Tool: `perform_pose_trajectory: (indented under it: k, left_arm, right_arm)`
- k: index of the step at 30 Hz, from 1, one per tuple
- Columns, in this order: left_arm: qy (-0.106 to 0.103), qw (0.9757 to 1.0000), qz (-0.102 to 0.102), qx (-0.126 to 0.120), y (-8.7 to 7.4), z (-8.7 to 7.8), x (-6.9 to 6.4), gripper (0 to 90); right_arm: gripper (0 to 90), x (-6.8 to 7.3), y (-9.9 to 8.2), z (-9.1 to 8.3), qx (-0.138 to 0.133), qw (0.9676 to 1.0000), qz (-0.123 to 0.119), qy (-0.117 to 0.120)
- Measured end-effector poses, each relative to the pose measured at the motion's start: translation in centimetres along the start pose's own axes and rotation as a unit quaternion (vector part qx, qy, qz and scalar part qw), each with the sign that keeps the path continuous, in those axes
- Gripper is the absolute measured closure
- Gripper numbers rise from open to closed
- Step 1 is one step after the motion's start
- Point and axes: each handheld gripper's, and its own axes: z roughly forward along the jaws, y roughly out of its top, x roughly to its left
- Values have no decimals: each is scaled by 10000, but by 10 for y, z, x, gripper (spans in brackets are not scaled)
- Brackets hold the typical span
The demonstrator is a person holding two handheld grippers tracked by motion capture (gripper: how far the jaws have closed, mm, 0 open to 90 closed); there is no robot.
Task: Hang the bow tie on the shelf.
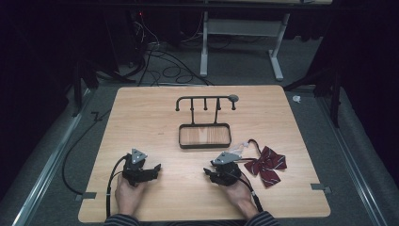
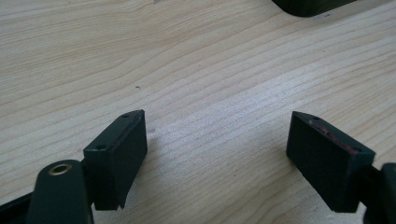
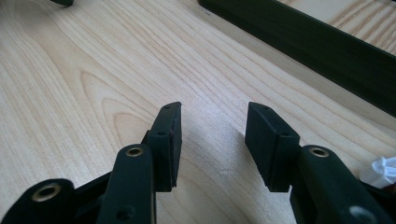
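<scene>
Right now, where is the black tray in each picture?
High view: tray near the table's middle.
Left gripper view: tray corner at the top edge, right.
Right gripper view: tray wall slanting across the upper right.
Shared landmark: the wooden table.

Left gripper [image 2: 217,144] and right gripper [image 3: 212,140] — jaws apart, empty.

The room is dark all round; light falls from above onto the tabletop [image 1: 141,113], leaving the floor grey and the far side nearly black. The high view is soft and a little grainy. In both gripper views the wood is bright, with pale glare between the jaws, soft shadows beside them, and blurred near parts.
</scene>
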Motion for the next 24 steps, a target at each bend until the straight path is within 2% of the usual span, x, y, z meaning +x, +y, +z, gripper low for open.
perform_pose_trajectory:
  k: [10, 24]
  left_arm:
    - [-7, 10000, 0, -1, 0, 0, 0, 207]
    - [-12, 10000, 5, 16, 0, 0, 0, 208]
  right_arm:
    - [640, -2, 1, -13, -171, 9998, 23, 48]
    - [684, -13, -5, -37, -417, 9989, 236, -16]
